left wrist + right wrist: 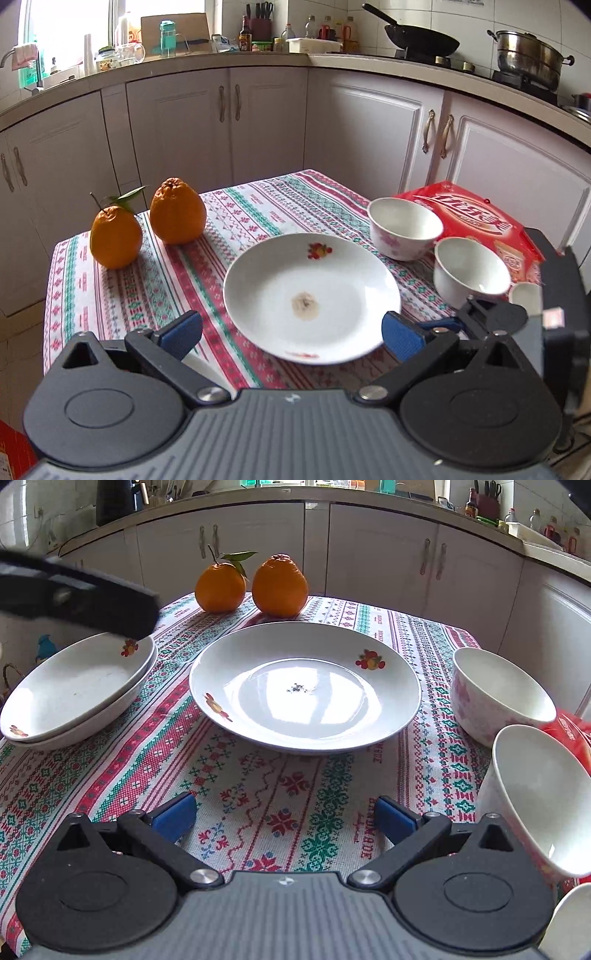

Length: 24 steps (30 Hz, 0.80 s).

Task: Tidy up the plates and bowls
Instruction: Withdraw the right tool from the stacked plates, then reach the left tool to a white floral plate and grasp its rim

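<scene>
While both the left gripper (291,334) and right gripper (284,818) sit spread wide and hold nothing, a white plate (304,686) with fruit motifs and a speckled centre lies mid-tablecloth (258,794). Left of that plate sit two stacked plates (74,694); right of it, pink-flowered bowls (495,694); beyond it, two oranges (279,585).
</scene>
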Motion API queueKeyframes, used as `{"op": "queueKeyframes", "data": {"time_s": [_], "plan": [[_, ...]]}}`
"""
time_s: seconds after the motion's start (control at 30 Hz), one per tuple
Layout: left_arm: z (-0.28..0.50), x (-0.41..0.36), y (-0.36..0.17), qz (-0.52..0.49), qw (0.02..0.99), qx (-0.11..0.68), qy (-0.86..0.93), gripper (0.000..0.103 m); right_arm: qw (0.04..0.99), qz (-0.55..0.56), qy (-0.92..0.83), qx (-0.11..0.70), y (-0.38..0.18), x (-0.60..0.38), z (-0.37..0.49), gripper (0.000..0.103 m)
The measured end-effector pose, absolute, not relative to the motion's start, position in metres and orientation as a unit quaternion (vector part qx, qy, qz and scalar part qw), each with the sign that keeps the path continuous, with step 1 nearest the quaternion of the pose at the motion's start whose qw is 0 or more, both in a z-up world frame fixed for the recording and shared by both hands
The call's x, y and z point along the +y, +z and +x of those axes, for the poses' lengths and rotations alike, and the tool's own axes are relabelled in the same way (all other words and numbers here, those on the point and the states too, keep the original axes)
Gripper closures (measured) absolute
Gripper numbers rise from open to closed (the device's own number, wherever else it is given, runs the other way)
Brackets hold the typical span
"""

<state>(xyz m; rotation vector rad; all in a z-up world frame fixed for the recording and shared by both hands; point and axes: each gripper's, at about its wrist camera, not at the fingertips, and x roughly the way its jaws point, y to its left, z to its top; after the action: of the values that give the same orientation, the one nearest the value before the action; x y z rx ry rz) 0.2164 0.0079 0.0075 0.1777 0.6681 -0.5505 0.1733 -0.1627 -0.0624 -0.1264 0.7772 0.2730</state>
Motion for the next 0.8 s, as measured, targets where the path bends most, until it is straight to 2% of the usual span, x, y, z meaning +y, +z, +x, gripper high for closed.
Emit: {"op": "queueKeyframes", "data": {"time_s": [0.57,0.77,0.8], "plan": [[0.325,-0.03,-0.029,0.125,0.861,0.393,-0.296,0.002,0.911,-0.062,0.131,0.385,-0.063,-0.165,0.203,0.0],[0.346,-0.04,-0.04,0.13,0.847,0.411,-0.311,0.004,0.914,-0.062,0.128,0.38,-0.064,-0.164,0.21,0.0],[0.349,-0.04,-0.041,0.129,0.845,0.414,-0.313,0.008,0.915,-0.064,0.124,0.378,-0.064,-0.164,0.211,0.0]]}}
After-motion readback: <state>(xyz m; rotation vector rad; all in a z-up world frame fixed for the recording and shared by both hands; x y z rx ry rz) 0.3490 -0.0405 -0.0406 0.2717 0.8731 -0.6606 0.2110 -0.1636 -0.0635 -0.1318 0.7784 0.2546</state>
